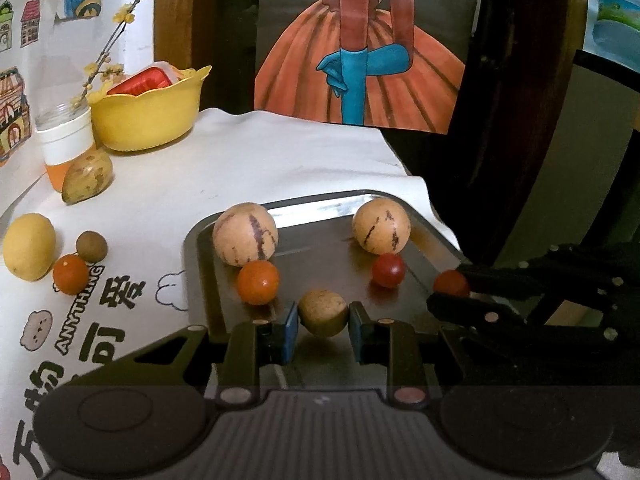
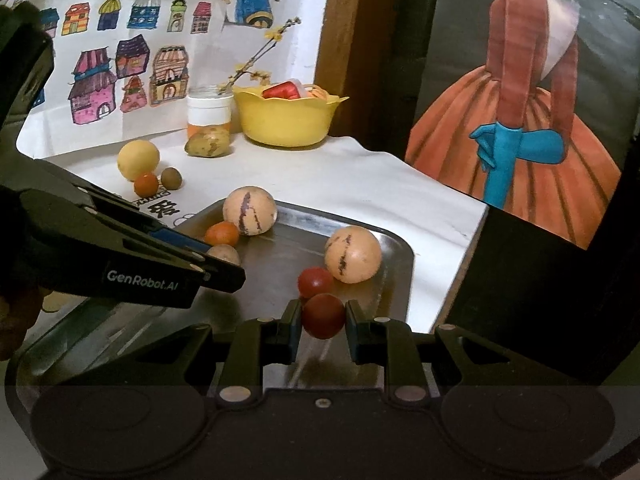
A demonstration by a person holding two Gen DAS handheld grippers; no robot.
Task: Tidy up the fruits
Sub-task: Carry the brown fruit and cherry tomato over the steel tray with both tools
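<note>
A steel tray [image 1: 320, 210] [image 2: 394, 240] holds two pale striped round fruits [image 1: 245, 233] [image 1: 381, 225], an orange tomato [image 1: 258, 282] and a red tomato [image 1: 388, 269]. My left gripper [image 1: 323, 322] is shut on a small brown round fruit [image 1: 322, 312] over the tray's near part. My right gripper [image 2: 323, 322] is shut on a red tomato [image 2: 323, 316] just above the tray, next to another red tomato [image 2: 315, 281]. In the left wrist view the right gripper [image 1: 454, 290] comes in from the right with its tomato [image 1: 451, 283].
On the white cloth left of the tray lie a yellow fruit [image 1: 29, 246], an orange tomato [image 1: 70, 274], a small brown fruit [image 1: 91, 245] and a spotted mango-like fruit [image 1: 88, 176]. Behind them stand a jar [image 1: 64, 136] and a yellow bowl [image 1: 150, 114]. The table's edge runs right of the tray.
</note>
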